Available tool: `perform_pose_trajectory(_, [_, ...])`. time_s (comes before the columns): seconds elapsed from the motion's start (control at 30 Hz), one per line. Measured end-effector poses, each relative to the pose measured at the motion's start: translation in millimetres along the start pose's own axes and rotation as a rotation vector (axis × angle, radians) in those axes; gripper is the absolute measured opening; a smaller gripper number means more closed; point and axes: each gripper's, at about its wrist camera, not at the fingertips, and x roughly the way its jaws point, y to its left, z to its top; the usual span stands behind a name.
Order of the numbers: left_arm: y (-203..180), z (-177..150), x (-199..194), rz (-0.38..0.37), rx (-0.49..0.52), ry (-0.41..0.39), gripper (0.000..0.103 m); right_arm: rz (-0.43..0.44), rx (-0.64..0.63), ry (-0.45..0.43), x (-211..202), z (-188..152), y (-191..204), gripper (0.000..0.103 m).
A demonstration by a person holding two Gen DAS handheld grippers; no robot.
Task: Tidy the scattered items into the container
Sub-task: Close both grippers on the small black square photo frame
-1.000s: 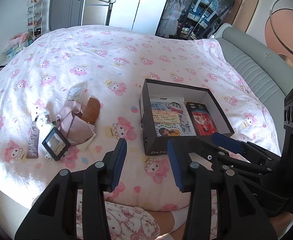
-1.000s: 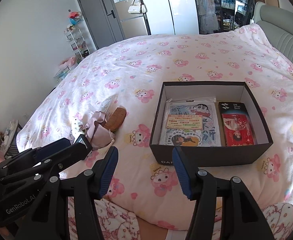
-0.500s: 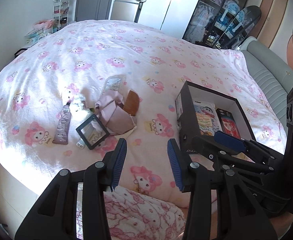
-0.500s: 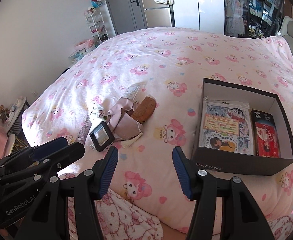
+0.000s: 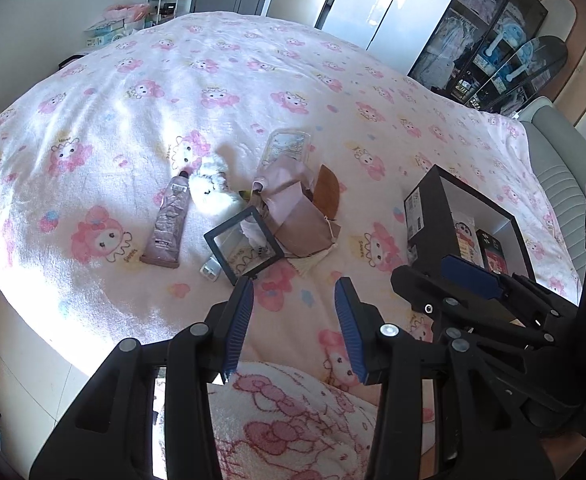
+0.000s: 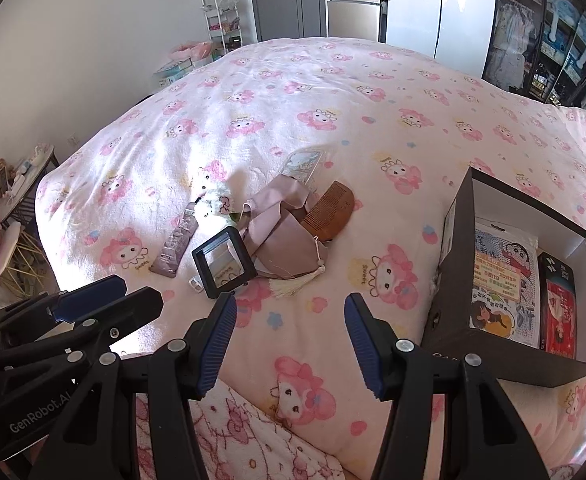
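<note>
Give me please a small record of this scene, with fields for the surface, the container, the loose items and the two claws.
surface: bed with pink cartoon blanket
container: black box, open, at the right, already holding a printed packet and a red box
loose items: tube, white plush toy, black square frame, pink cloth pouch, wooden comb
left claw: open, empty
right claw: open, empty

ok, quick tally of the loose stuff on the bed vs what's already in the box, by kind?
On the bed, loose:
Tube: 1
White plush toy: 1
Black square frame case: 1
Pink fabric pouch: 1
Wooden comb: 1
Clear printed packet: 1
Small white clip: 1
In the black box:
Cartoon packet: 1
Red box: 1
Total: 9, with 7 still out.
</note>
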Motion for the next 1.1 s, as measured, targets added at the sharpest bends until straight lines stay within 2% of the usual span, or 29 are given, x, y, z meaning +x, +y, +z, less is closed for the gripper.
perform_pose_trajectory(0.4, [39.6,6.7,38.6,0.057,-0.074,0.068,0.046,0.068,-0.032,0.098,56.1,11.5,17.1,0.053])
perform_pose_trajectory(0.57, [74.5,13.8,65.0,0.054,-0.186,0.134,0.046,0.068,-0.010,0.140,82.3,13.8,9.9,0.053])
perform_pose_trajectory(0.77, [103.9,22.2,91.3,-0.003,-0.266,0.174,0.046,0.090,0.042,0.216,123.7,14.8,-5.7,0.052])
perform_pose_trajectory(0.97, [108.3,26.8,122.1,-0.065,-0.304,0.224,0.042,0.133,0.002,0.198,144.7,25.4,5.1,0.052])
perform_pose_trajectory(1.1, [106.7,29.7,142.6,-0.070,-0.318,0.261,0.040,0.165,-0.022,0.207,160.6,26.8,15.1,0.052])
